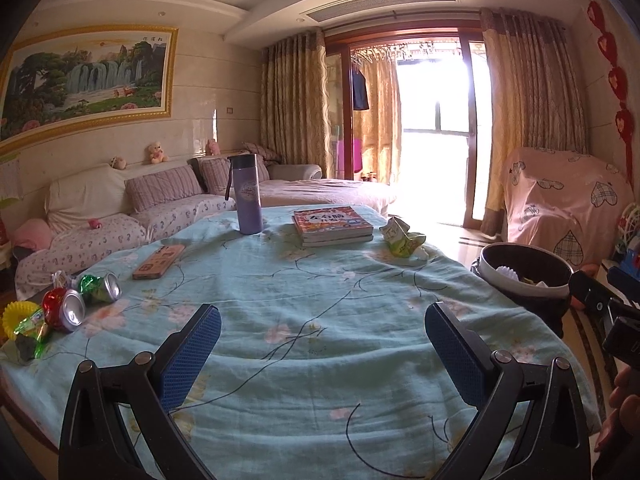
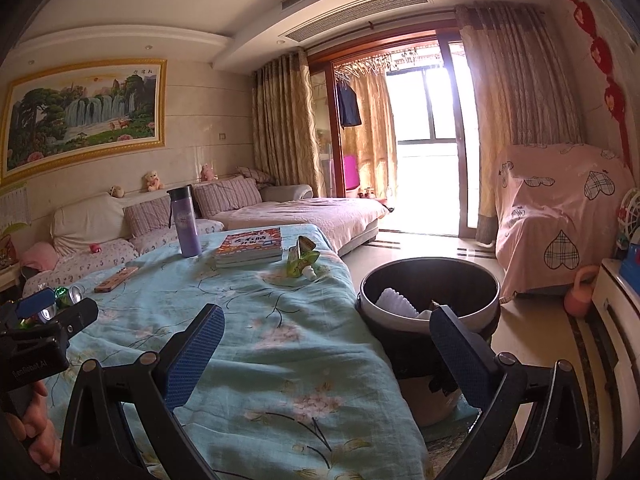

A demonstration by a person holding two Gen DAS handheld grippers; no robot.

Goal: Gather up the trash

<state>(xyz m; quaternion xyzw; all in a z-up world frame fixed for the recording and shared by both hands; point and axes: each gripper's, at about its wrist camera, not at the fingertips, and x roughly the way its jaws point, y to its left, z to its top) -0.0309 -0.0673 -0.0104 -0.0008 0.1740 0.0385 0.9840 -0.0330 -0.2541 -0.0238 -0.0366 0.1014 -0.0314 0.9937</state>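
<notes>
A crumpled green-and-white wrapper (image 1: 402,242) lies on the far right part of the desk (image 1: 320,320), just beside a stack of books (image 1: 333,226) and near the desk's right edge. At the desk's left edge sits more litter: a crushed red can (image 1: 64,310), a crushed green can (image 1: 101,288) and shiny green wrappers (image 1: 30,330) next to a yellow ring (image 1: 16,314). A trash bin (image 2: 430,294) with a dark liner stands on the floor against the desk's right side, white crumpled paper (image 2: 396,302) already inside. The left claw (image 1: 322,346) hovers over the middle of the floral blue cloth, its blue-padded fingers spread wide and holding nothing. The right claw (image 2: 326,348) is likewise released and empty, one finger over the cloth, the other in front of the bin's rim. A purple bottle (image 1: 248,196) stands upright behind the books, and a flat orange case (image 1: 159,261) lies to its left. A covered sofa (image 1: 140,216) with striped cushions runs along the wall beyond, under a framed landscape painting (image 1: 86,76).
</notes>
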